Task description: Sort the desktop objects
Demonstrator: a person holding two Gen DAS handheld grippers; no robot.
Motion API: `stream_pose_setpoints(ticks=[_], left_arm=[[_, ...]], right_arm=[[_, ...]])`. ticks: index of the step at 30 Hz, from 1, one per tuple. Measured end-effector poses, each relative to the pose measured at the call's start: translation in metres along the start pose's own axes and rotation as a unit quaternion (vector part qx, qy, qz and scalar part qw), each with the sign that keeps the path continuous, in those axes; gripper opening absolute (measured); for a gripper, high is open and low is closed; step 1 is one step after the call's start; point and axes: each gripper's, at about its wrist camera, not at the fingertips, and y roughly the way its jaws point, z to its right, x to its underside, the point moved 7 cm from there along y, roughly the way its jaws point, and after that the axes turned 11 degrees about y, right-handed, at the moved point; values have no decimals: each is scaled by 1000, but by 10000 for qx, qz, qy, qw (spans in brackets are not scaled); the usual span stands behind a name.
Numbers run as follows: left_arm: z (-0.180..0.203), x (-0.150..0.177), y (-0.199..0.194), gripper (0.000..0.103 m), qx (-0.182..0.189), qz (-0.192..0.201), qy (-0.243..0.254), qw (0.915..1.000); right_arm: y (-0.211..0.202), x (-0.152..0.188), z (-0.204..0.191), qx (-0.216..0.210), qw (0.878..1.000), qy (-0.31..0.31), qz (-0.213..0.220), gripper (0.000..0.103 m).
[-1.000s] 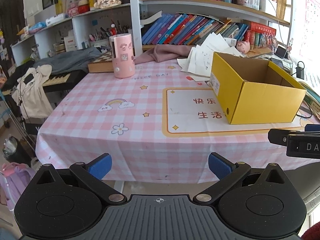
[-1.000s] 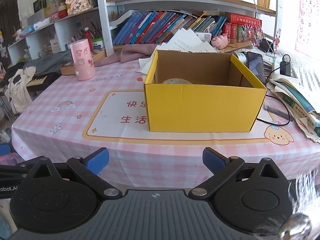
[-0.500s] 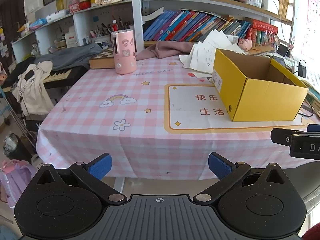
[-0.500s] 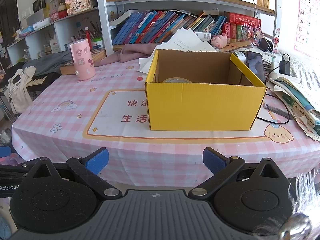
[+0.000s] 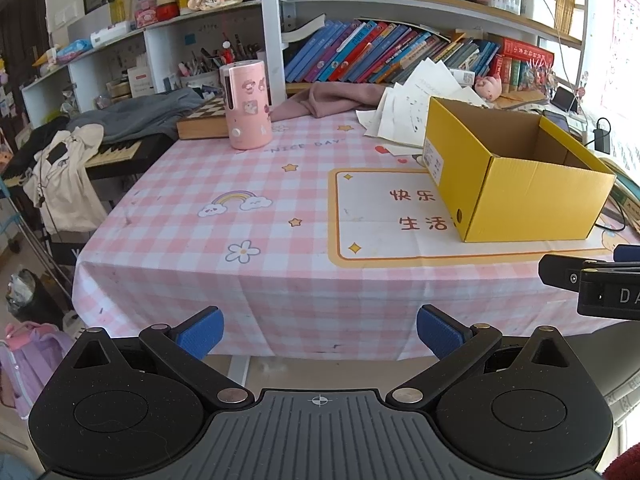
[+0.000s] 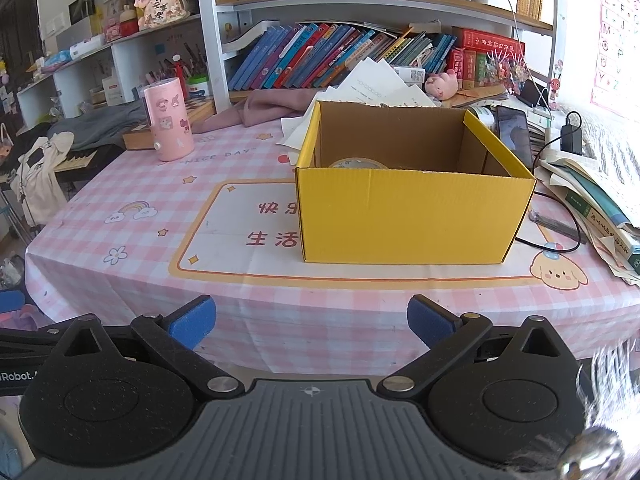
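An open yellow cardboard box (image 5: pixel 516 184) (image 6: pixel 408 216) stands on the pink checked tablecloth (image 5: pixel 248 232) (image 6: pixel 132 240). A roll of tape (image 6: pixel 358 164) shows just over the box's front wall. A pink cylindrical holder with stickers (image 5: pixel 246 110) (image 6: pixel 168 124) stands at the table's far left. My left gripper (image 5: pixel 319 330) hangs open before the table's front edge with nothing between its blue pads. My right gripper (image 6: pixel 310 320) is open too, in front of the box and off the table. Part of the right gripper's body shows at the right edge of the left wrist view.
Loose white papers (image 6: pixel 372 88) and a pink cloth (image 5: pixel 332 100) lie behind the box. Books, a cable and a phone (image 6: pixel 514 132) crowd the table's right side. A chessboard box (image 5: pixel 204 120) lies at the back left. Bookshelves (image 5: pixel 360 56) rise behind. A keyboard with clothes (image 5: pixel 64 168) stands left of the table.
Both views have pulled back slightly and risen, so the table and box sit a little farther off. Both grippers stay open; nothing on the table has moved.
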Motion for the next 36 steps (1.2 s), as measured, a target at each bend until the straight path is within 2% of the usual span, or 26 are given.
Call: stream_pose_setpoints(ticks=[29,36], left_arm=[[-3,1,6,103,30,-79,-15,10000],[0,-3,11,103,162,-43,79,9998]], right_arm=[[4,0,-4,16,10000,-14,-38,103],[11,-2,-6,61,9999,14,-90,103]])
